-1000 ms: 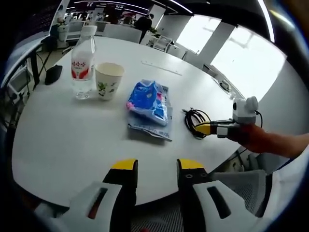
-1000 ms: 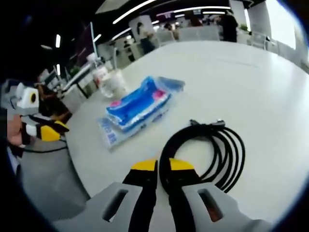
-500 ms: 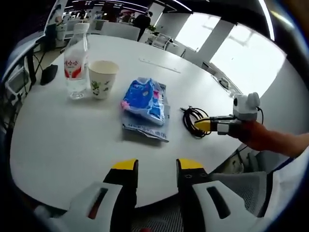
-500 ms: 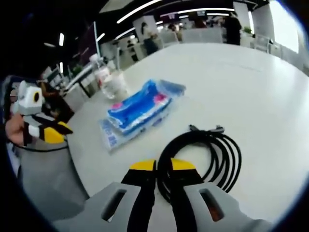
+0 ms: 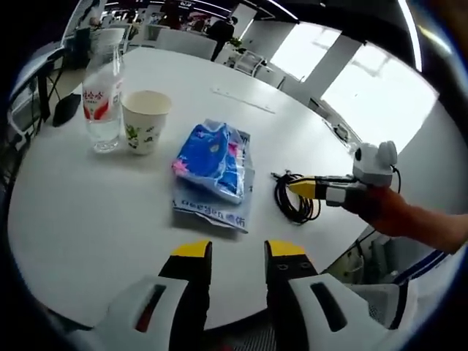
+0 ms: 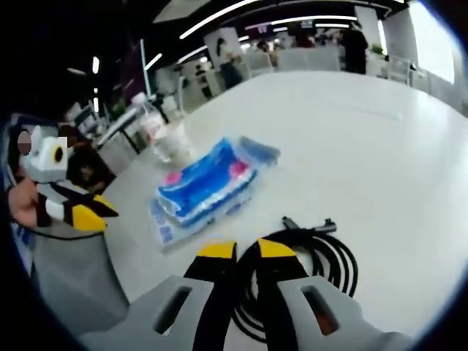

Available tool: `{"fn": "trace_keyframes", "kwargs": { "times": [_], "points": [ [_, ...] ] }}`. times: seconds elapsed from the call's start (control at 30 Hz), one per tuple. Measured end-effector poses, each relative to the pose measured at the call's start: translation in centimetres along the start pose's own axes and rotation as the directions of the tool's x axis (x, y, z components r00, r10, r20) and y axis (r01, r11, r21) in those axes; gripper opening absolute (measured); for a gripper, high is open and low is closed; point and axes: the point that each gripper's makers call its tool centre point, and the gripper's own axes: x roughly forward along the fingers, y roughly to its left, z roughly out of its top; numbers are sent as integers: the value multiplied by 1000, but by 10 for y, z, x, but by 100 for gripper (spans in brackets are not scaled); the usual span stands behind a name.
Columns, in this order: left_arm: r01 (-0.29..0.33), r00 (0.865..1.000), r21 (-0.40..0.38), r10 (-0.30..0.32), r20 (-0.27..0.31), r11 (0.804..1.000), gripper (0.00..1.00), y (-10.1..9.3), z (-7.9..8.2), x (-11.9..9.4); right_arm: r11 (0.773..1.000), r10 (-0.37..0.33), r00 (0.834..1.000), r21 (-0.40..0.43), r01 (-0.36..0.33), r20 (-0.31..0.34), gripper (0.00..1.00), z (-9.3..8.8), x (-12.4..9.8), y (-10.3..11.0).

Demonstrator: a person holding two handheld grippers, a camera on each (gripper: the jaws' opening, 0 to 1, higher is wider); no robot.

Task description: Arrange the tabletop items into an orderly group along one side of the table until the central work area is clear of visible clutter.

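The tabletop [image 5: 110, 212] is round, white and smooth. Near its far left edge stands a clear plastic water bottle [image 5: 102, 91] with a red and white label, upright. Just beside it stands a paper cup [image 5: 145, 121] with a small green leaf print, open side up. In the middle lies a soft, shiny blue tissue pack [image 5: 212, 159] with pink spots, resting on a flat see-through bag [image 5: 208, 208] with blue letters. The pack's long side runs from the near edge of the tabletop toward the far edge.

Near the right edge lies a black cable [image 5: 296, 201], wound in round loops, with its plug ends [image 6: 303, 225] sticking out toward the tissue pack.

The right tongs [image 6: 238, 252] have yellow tips and pinch one loop of the cable between them. In the left gripper view they reach in from the right, held by a hand [image 5: 380, 208]. The left tongs [image 5: 238, 252] hang over the near edge, a little spread, holding nothing.
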Motion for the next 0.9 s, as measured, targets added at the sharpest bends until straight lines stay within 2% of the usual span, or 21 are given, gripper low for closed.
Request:
{"fn": "trace_keyframes", "kwargs": {
  "times": [0.37,0.7,0.9],
  "points": [
    [-10,1000,-67,12,27,998,24,1,18,20,999,32,999,-30,-32,-8,7,21,21,1],
    [-66,997,-133,72,40,989,22,17,33,38,998,56,998,-40,-56,-5,8,45,48,0],
    [-95,994,-191,104,38,977,20,25,37,47,998,63,998,-10,-63,9,12,64,65,-4]
  ]
}}
